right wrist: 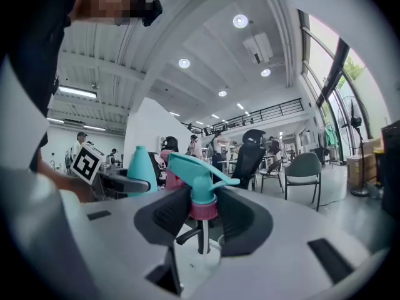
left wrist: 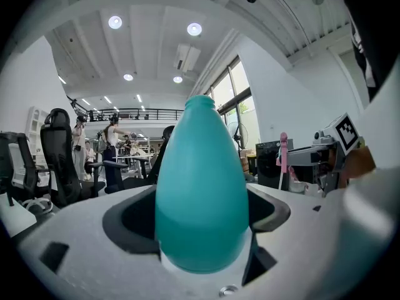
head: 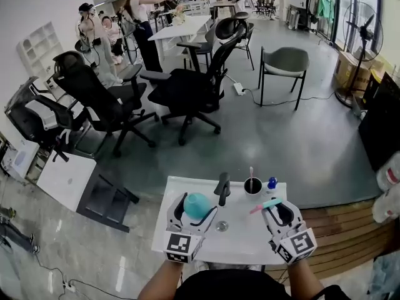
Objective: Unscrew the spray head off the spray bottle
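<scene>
The teal spray bottle (head: 197, 205) has a bare open neck and sits between the jaws of my left gripper (head: 194, 212), which is shut on its body. In the left gripper view the bottle (left wrist: 201, 186) stands upright and fills the middle. The spray head (head: 265, 205), teal with a pink collar, is off the bottle, and my right gripper (head: 279, 213) is shut on it. In the right gripper view the spray head (right wrist: 199, 181) sits between the jaws with its dip tube hanging down. The bottle (right wrist: 139, 163) shows to its left, apart from it.
Both grippers hang over a small white table (head: 244, 239). On the table stand a black cup (head: 252, 185) with a pink stick, a small blue object (head: 272, 182), a black upright piece (head: 222, 189) and a small round item (head: 222, 226). Office chairs (head: 187, 86) stand beyond.
</scene>
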A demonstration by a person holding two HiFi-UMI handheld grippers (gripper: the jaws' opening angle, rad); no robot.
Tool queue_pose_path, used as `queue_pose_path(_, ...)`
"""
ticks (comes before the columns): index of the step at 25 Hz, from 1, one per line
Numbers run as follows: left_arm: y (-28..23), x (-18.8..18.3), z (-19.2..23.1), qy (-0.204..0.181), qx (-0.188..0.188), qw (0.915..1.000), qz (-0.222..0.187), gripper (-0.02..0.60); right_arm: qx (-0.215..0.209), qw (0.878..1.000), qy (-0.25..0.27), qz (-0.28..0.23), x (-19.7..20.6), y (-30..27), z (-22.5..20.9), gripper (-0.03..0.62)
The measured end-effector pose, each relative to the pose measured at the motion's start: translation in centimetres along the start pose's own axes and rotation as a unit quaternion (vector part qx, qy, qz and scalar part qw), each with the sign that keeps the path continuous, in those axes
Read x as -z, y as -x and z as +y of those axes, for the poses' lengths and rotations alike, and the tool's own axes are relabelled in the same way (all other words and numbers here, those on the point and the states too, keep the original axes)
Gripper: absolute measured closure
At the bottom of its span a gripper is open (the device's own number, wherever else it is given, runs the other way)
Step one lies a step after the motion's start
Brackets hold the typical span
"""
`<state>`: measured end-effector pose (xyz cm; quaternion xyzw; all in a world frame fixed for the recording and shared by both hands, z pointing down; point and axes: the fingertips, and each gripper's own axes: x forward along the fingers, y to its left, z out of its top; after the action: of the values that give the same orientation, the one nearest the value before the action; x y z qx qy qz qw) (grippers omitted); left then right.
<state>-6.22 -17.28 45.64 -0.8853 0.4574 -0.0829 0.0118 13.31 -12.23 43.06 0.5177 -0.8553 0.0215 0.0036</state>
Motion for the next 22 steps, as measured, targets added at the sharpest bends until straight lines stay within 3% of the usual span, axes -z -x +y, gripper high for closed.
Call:
queue_pose_path(7, -0.3, -0.1, 0.2, -0.001, 0.0, 1.0, -0.003, 0.166, 0.023, 1.0, -0.002, -0.007, -0.5, 0.5, -1.9, 0.454)
queue_pose_path(22, -0.4, 0.9, -0.6, 0.005, 0.009, 0.9999, 0.006, 0.166, 0.022, 1.0, 0.016, -0.002, 0.0, 0.4, -1.5, 0.456)
